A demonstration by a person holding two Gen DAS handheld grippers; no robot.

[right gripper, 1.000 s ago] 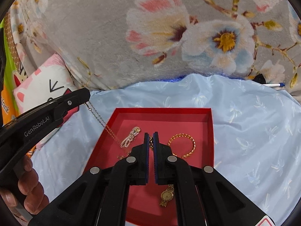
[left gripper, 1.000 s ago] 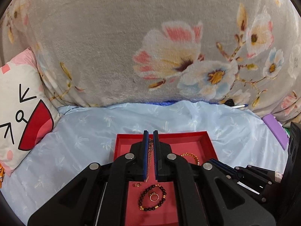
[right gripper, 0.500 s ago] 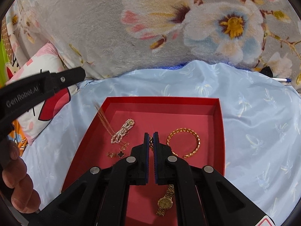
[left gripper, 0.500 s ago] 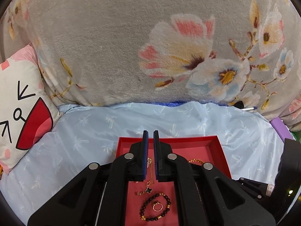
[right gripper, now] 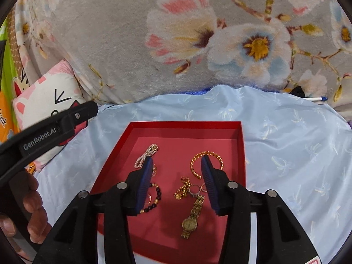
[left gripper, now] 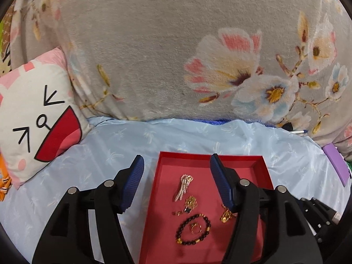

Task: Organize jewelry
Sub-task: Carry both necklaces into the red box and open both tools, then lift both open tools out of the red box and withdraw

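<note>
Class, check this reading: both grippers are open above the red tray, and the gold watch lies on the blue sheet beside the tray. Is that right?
Not quite. The gold watch lies inside the red tray, near its front, not on the blue sheet; the right wrist view shows it. The rest holds: the left gripper and the right gripper are both open above the tray.

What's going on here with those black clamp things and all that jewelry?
A person is sorting jewelry into a red tray on a bed, holding a two-finger gripper in each hand. Both the left gripper and the right gripper are open above the tray and hold nothing. In the tray lie a gold bangle, a gold watch, a pearl piece, a dark bead bracelet, rings and a chain.
</note>
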